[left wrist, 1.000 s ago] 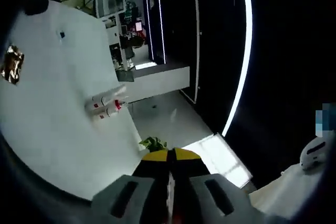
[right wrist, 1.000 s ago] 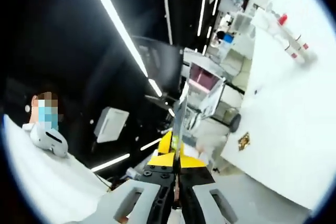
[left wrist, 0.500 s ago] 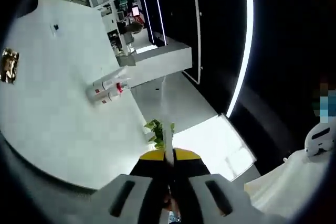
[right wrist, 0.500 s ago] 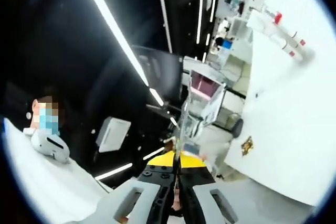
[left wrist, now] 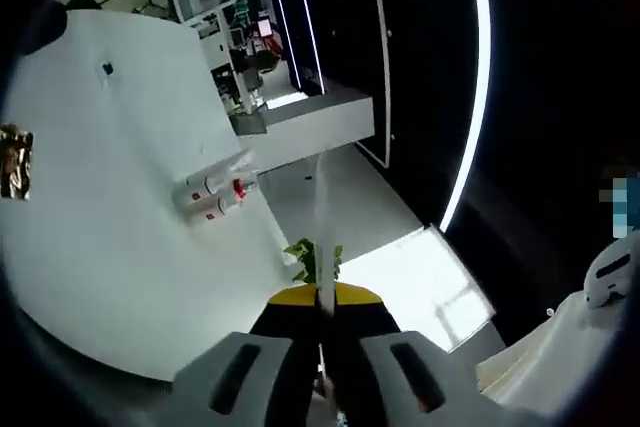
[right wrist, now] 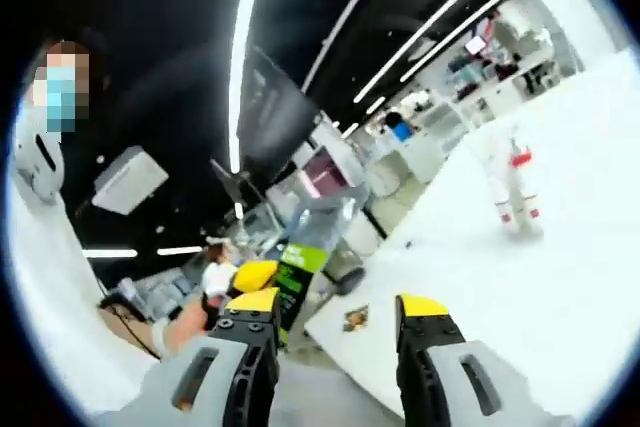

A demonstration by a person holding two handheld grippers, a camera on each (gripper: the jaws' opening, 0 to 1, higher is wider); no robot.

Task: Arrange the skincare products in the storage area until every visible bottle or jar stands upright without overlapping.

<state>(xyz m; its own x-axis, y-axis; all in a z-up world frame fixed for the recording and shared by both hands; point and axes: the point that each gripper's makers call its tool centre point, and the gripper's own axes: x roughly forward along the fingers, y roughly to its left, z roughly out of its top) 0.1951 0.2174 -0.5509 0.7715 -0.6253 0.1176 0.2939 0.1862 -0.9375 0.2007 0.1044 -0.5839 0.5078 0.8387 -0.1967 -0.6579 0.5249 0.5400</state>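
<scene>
- Standing side by side on the white table [left wrist: 110, 227], two slim white bottles w/ red caps [left wrist: 214, 191] sit close to the table's edge; in the right gripper view the same pair [right wrist: 512, 187] reads upright, red cap on one, red bands low on both.
- Bottles touch or nearly touch; can't tell which.
- Clear bottle w/ green label [right wrist: 308, 247] is up off the table, pinched by the left gripper [right wrist: 248, 299], which enters the right gripper view from the left w/ a hand behind it.
- In the left gripper view that bottle [left wrist: 322, 237] shows edge-on as a thin pale sliver w/ green label bits, rising from the left gripper [left wrist: 322, 312], whose yellow-tipped jaws are clenched on it.
- Right gripper [right wrist: 338, 309]: jaws spread wide, nothing between them, released; table shows through the gap.
- Held bottle is well apart from the red-capped pair.
- Small gold-brown foil scrap [left wrist: 14, 161] lies on the table away from the pair; also seen near the table edge [right wrist: 354, 319].
- Tiny dark speck [left wrist: 107, 69] on the table farther off.
- Beyond: dark room, long white light strips [left wrist: 470, 107], shelving and clutter [right wrist: 480, 57] in the distance.
</scene>
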